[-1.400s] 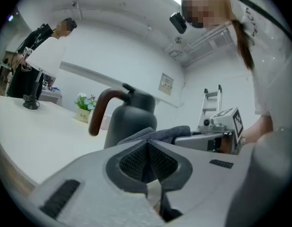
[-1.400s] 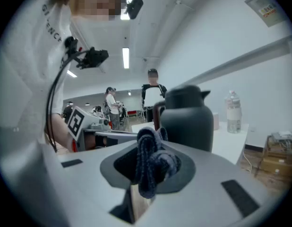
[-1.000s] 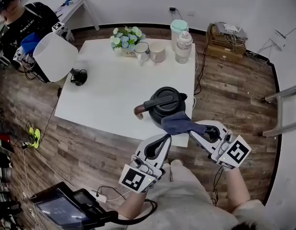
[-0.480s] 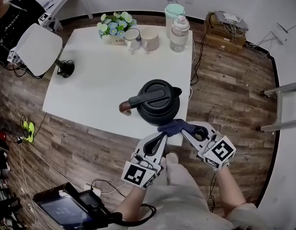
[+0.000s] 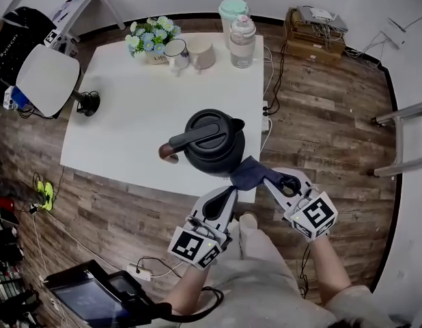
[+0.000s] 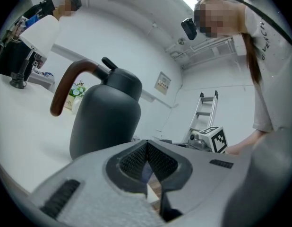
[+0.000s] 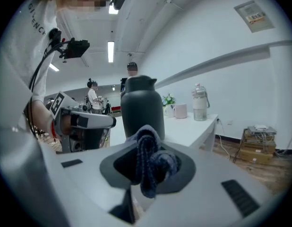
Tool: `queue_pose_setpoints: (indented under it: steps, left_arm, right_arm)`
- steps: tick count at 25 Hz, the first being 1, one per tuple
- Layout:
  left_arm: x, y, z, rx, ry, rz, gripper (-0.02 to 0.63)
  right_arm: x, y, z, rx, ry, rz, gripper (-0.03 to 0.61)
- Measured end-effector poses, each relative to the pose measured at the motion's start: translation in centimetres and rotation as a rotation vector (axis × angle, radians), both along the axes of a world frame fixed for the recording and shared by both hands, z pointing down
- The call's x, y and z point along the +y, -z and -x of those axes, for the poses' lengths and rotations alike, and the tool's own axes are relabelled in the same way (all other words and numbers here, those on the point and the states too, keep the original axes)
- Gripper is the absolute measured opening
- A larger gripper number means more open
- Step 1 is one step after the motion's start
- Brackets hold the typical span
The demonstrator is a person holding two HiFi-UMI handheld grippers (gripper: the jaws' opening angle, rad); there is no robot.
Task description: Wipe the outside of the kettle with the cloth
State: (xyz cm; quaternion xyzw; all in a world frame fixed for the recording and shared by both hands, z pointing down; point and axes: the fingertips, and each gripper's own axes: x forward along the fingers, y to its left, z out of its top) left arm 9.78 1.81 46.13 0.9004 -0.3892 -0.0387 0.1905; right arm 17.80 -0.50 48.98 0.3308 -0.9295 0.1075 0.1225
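A matte black kettle (image 5: 214,142) with a brown-tipped handle (image 5: 166,152) stands near the front right corner of the white table (image 5: 129,128). The dark blue cloth (image 5: 249,171) lies against the kettle's near right side, and my right gripper (image 5: 264,178) is shut on it. In the right gripper view the cloth (image 7: 150,162) bunches between the jaws with the kettle (image 7: 142,107) just beyond. My left gripper (image 5: 229,193) sits shut and empty at the table's front edge. The left gripper view has the kettle (image 6: 107,112) close ahead on the left.
At the table's far edge stand a flower pot (image 5: 149,33), two mugs (image 5: 191,52), a mint-lidded jar (image 5: 231,11) and a clear bottle (image 5: 242,31). A white lamp (image 5: 48,79) leans over the left edge. Cables and a crate (image 5: 313,27) lie on the wooden floor.
The right gripper and cloth have shifted from the kettle's near side toward its right side, staying pressed against it. The head view has drifted. The left gripper has barely moved.
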Motion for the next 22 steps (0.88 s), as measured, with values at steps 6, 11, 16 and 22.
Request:
queue_pose_setpoints:
  steps: [6, 11, 16, 22]
  left_arm:
    - [1.3, 7.2, -1.9, 0.013, -0.093, -0.148, 0.006]
    - [0.7, 11.9, -3.3, 0.025, -0.143, -0.273, 0.006]
    - [-1.1, 11.9, -4.5, 0.009, -0.127, -0.273, 0.006]
    - [-2.3, 7.5, -4.8, 0.000, -0.054, -0.195, 0.006]
  right_arm:
    - [2.2, 10.3, -1.5, -0.176, 0.002, -0.164, 0.063]
    - [1.3, 17.1, -1.0, -0.320, 0.036, -0.291, 0.063]
    - [-2.7, 14.1, -0.5, -0.270, 0.017, -0.236, 0.063]
    - [-5.6, 7.5, 0.1, -0.078, 0.046, -0.145, 0.063]
